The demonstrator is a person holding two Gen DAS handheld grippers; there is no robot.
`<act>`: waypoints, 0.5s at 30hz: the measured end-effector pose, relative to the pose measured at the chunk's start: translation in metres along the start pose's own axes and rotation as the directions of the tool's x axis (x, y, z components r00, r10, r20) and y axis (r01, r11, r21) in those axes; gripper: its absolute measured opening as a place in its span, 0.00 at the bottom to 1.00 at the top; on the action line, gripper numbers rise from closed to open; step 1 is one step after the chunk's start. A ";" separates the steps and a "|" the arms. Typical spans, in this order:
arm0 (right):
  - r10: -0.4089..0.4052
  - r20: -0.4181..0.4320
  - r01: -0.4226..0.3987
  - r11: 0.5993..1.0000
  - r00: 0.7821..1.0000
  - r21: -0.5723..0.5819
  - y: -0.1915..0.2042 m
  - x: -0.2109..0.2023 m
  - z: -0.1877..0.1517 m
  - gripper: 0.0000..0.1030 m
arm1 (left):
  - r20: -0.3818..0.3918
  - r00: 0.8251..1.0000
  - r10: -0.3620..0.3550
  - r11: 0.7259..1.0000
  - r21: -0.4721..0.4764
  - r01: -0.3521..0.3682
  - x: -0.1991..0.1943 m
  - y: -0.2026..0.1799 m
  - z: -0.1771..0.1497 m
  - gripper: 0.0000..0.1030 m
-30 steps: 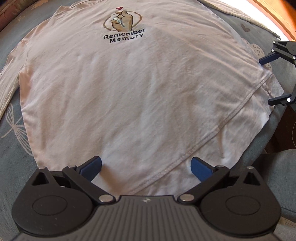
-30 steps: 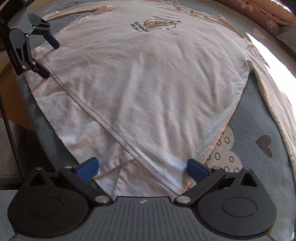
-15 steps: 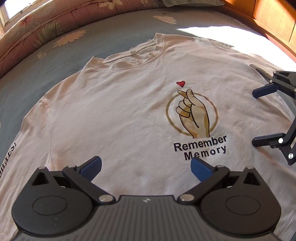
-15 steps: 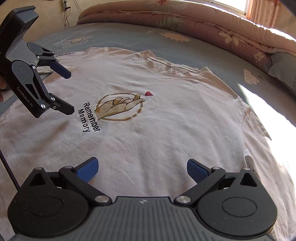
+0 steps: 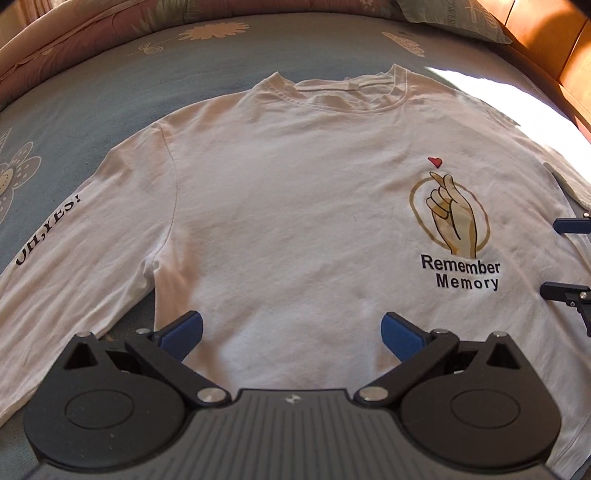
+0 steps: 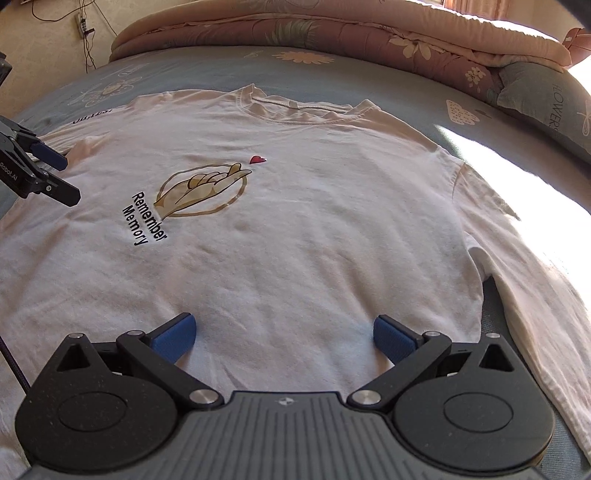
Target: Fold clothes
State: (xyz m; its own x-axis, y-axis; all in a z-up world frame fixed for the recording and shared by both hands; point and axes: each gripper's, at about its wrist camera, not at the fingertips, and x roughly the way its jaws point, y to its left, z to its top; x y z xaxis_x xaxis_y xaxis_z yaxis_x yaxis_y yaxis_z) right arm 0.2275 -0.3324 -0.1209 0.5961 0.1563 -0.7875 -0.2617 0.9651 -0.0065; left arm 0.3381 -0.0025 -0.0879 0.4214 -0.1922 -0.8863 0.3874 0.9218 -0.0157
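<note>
Both grippers now hover higher up the shirt (image 5: 295,221), near its chest, than a second ago. My left gripper (image 5: 291,332) and right gripper (image 6: 284,332) are wide open, holding nothing; the shirt lies flat, face up, on the bed (image 5: 110,92).

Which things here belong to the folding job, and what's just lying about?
For the job:
- white long-sleeved shirt
- left tongs, open
- right tongs, open

Just there:
- pink floral quilt
- grey pillow
- blue bedsheet
</note>
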 end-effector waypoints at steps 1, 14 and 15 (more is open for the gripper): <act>-0.005 0.000 0.004 1.000 1.000 0.004 0.001 0.000 0.000 1.00 | -0.008 1.000 -0.003 1.000 -0.009 0.003 0.005 0.002 0.002 0.99; -0.026 -0.004 0.026 0.999 1.000 0.018 0.004 0.001 0.001 1.00 | 0.113 0.993 -0.042 0.997 -0.055 0.049 -0.040 0.034 0.008 0.99; -0.030 -0.012 0.030 0.999 0.999 0.020 0.005 0.001 0.002 1.00 | 0.137 0.990 -0.028 0.994 -0.097 0.042 -0.040 0.047 0.015 0.99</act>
State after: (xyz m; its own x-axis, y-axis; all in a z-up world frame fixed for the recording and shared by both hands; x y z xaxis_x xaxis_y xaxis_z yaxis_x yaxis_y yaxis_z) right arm 0.2286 -0.3272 -0.1207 0.5948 0.1249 -0.7941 -0.2285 0.9734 -0.0181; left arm 0.3519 0.0437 -0.0464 0.5187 -0.2624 -0.8137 0.3230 0.9413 -0.0977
